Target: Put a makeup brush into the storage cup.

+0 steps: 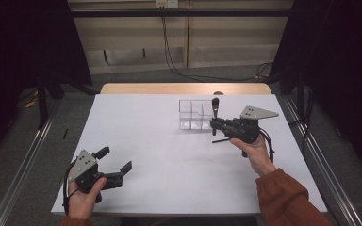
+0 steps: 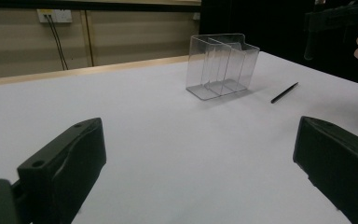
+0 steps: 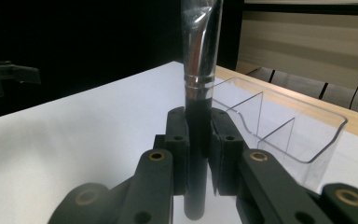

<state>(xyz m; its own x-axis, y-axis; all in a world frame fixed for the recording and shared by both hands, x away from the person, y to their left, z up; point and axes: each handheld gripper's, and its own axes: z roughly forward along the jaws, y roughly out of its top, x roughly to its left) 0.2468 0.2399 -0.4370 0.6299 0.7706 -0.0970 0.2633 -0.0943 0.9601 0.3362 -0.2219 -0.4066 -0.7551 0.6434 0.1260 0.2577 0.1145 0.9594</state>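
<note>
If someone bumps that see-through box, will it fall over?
The clear organizer looks like thin plastic and holds nothing, so it is probably light and would likely slide on the smooth white table. Its tall walls over a flat base suggest a high knock might tip it.

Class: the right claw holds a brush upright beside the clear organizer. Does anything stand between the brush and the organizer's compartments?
Nothing visible does. The brush, clamped in the right claw, stands beside the open-topped organizer; a thin black stick lies apart on the table.

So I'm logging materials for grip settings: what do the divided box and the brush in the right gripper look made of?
The divided box looks like clear rigid plastic, perhaps acrylic: you see the table through its glossy walls and dividers. The brush, clamped upright in the right gripper, has a matte black handle, plastic or painted wood, I can't tell which. Its shiny silver collar with bright reflections looks like metal.
</note>
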